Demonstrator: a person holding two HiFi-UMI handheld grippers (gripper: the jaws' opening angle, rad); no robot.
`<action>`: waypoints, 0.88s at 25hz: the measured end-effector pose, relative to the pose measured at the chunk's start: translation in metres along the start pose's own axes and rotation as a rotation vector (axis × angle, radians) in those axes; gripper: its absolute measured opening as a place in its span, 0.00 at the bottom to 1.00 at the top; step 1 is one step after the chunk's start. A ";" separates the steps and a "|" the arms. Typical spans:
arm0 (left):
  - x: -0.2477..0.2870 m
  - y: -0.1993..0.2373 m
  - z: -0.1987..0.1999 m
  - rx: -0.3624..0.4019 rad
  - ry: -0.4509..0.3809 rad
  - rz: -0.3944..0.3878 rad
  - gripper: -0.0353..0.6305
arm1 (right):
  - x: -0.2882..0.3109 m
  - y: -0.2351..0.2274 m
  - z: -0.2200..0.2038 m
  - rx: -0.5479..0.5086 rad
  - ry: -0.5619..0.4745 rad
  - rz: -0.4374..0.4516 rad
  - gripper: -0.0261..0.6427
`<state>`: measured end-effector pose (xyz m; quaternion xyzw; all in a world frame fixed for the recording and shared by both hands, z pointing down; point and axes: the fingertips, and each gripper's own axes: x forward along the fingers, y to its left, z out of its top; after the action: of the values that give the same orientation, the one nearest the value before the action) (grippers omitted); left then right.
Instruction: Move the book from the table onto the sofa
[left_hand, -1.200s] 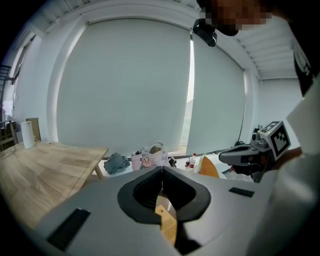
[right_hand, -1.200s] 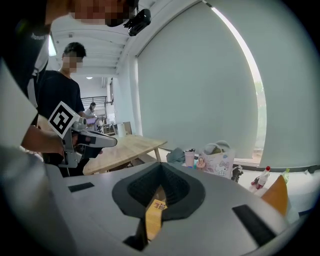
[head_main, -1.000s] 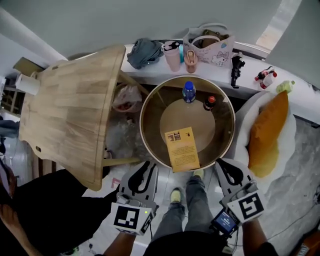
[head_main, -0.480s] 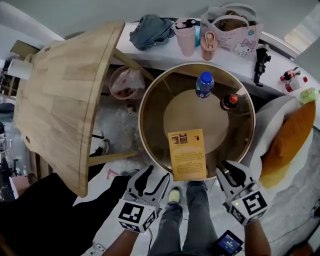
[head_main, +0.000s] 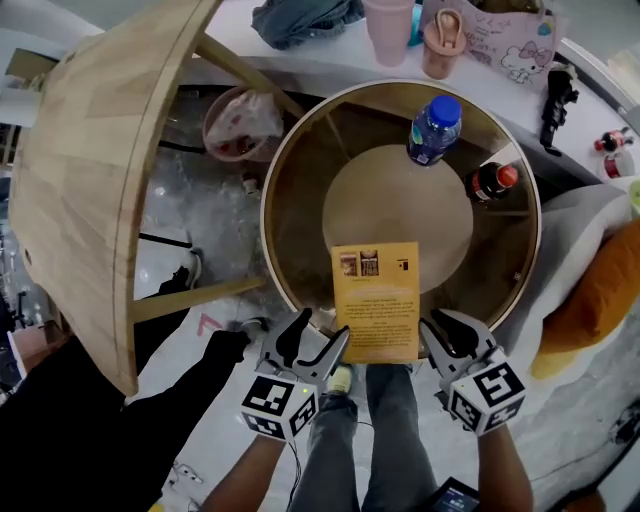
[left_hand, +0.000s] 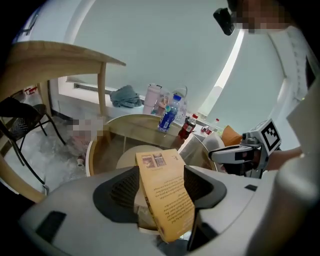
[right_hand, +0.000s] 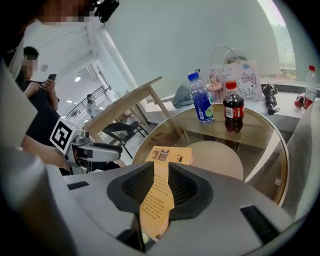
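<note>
The left gripper (head_main: 315, 340) and right gripper (head_main: 448, 335), jaws just opened astride the unheld book (head_main: 376, 300), could knock it off the table (head_main: 268, 200) by closing unevenly.

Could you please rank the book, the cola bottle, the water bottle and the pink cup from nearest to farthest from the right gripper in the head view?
1. Book: beside the right gripper, at the near edge of the table.
2. Cola bottle: on the table's right side.
3. Water bottle: at the table's far side.
4. Pink cup: on the ledge beyond.
</note>
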<state>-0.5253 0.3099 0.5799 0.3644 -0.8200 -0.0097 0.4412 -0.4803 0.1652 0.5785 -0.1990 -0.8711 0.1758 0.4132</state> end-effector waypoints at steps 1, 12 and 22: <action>0.006 0.003 -0.008 0.001 0.011 0.004 0.48 | 0.005 -0.005 -0.006 0.003 0.006 -0.007 0.18; 0.052 0.015 -0.069 -0.056 0.090 -0.018 0.49 | 0.046 -0.041 -0.070 0.098 0.077 0.007 0.21; 0.067 0.015 -0.088 -0.092 0.129 -0.046 0.50 | 0.058 -0.029 -0.083 0.182 0.084 0.109 0.23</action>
<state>-0.4929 0.3071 0.6872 0.3623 -0.7802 -0.0338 0.5089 -0.4543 0.1806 0.6788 -0.2150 -0.8214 0.2678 0.4553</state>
